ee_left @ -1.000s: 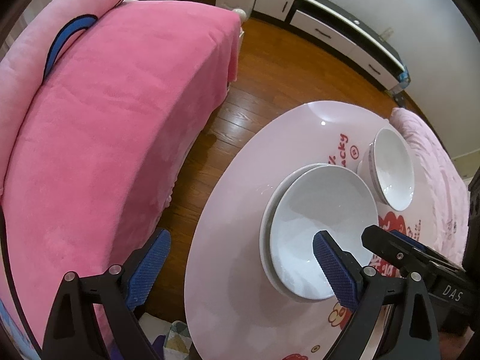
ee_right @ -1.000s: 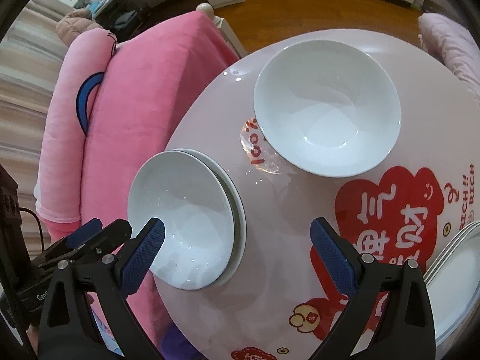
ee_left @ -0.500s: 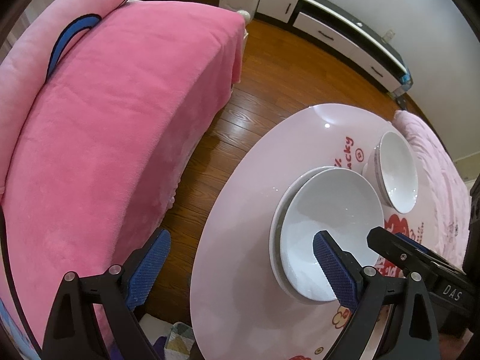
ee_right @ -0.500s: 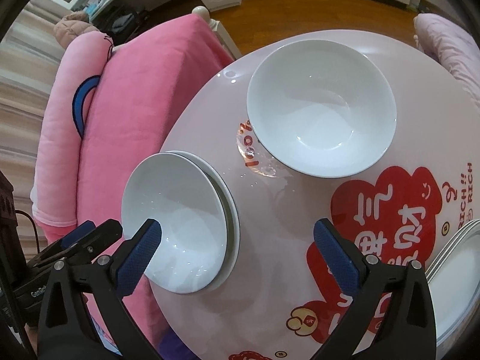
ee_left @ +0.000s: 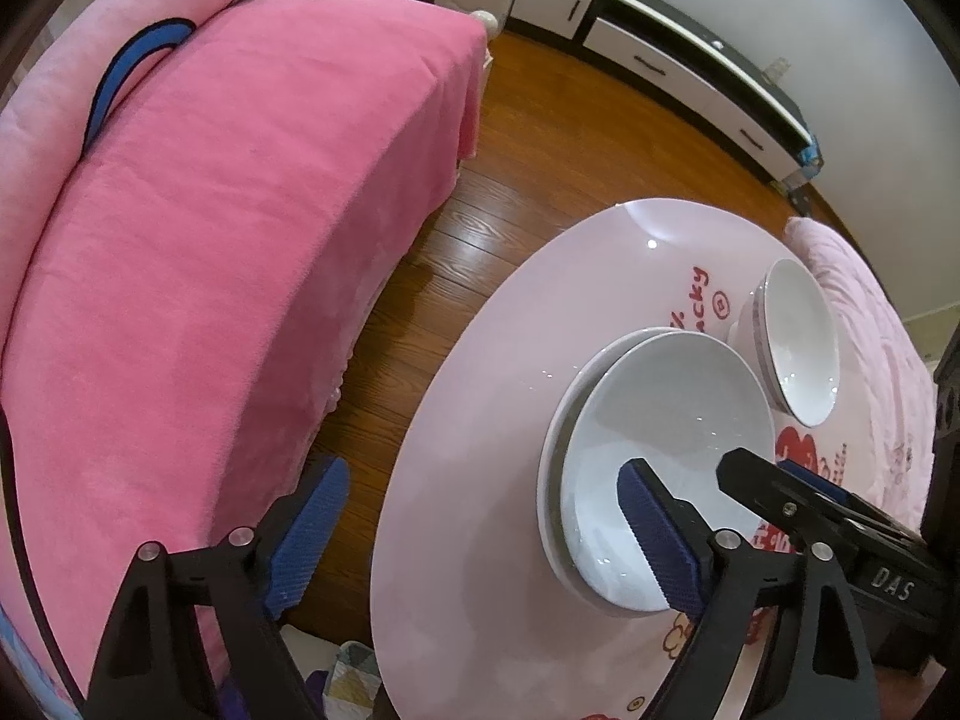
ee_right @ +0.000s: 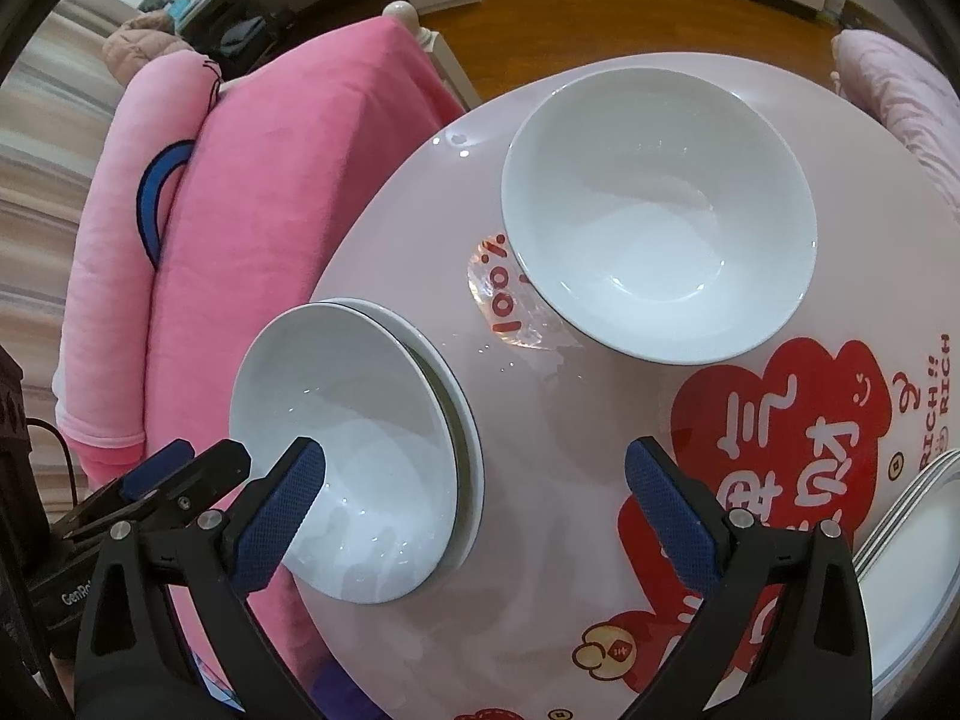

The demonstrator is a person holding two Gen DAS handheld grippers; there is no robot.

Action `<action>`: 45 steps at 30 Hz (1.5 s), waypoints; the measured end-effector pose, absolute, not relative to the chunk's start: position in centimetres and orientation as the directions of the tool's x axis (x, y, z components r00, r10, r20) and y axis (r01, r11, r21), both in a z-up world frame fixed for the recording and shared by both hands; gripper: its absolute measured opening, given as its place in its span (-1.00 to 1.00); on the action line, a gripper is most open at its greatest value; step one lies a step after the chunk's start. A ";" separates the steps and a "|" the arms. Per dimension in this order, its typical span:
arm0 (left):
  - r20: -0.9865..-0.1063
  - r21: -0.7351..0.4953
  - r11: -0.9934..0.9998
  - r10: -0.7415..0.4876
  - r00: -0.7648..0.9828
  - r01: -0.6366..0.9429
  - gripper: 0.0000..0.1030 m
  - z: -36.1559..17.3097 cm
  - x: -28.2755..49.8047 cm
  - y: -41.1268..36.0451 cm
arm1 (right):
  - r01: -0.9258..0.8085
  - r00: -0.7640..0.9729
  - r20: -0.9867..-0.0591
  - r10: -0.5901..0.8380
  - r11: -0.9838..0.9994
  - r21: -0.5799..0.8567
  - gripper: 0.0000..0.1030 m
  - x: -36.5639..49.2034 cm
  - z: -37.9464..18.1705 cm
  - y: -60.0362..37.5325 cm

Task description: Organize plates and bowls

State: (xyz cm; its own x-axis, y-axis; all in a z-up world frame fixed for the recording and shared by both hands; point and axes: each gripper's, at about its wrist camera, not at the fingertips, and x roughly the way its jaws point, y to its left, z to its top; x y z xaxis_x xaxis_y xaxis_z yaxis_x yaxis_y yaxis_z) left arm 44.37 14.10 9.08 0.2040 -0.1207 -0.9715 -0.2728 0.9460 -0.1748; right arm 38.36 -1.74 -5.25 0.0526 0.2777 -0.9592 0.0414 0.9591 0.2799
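White bowl [ee_right: 342, 468]: we find it nested on a plate [ee_right: 465, 450], table [ee_left: 480, 480] edge.
Left gripper [ee_left: 480, 534]: closing, nothing gripped.
Right gripper [ee_right: 474, 510]: released, empty.

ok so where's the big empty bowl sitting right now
In the right wrist view the big bowl stands alone near the pink table's far edge, up and right of the bowl-on-plate stack.

light: soft, even indoor | glare: small highlights on my glossy table [ee_left: 480, 480] and bowl [ee_right: 660, 210] | shadows: faint | edges: heavy fisheye bend, dark corners | focus: sharp
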 end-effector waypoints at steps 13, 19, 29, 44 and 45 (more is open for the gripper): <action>-0.961 -0.264 0.920 -0.226 0.159 -0.288 -0.36 7.0 45.0 14.0 | 0.045 -0.002 -0.949 0.314 0.948 0.314 -0.43 38.8 -7.2 -1.0; -0.952 -0.295 0.910 -0.253 0.175 -0.293 -0.80 6.6 45.5 13.7 | 0.030 -0.020 -0.951 0.309 0.951 0.309 -0.68 39.1 -8.0 -0.5; -0.942 -0.311 0.902 -0.249 0.227 -0.299 -0.82 6.9 44.3 13.5 | 0.014 0.015 -0.952 0.304 0.952 0.304 -0.68 38.2 -8.0 -1.0; -0.923 -0.311 0.929 -0.244 0.299 -0.200 -0.81 13.8 44.4 11.3 | 0.016 0.119 -0.938 0.325 0.944 0.329 -0.67 37.5 -2.4 -3.5; -0.919 -0.312 0.931 -0.246 0.308 -0.187 -0.81 14.3 44.7 10.8 | 0.021 0.132 -0.938 0.321 0.945 0.327 -0.67 37.7 -1.7 -4.0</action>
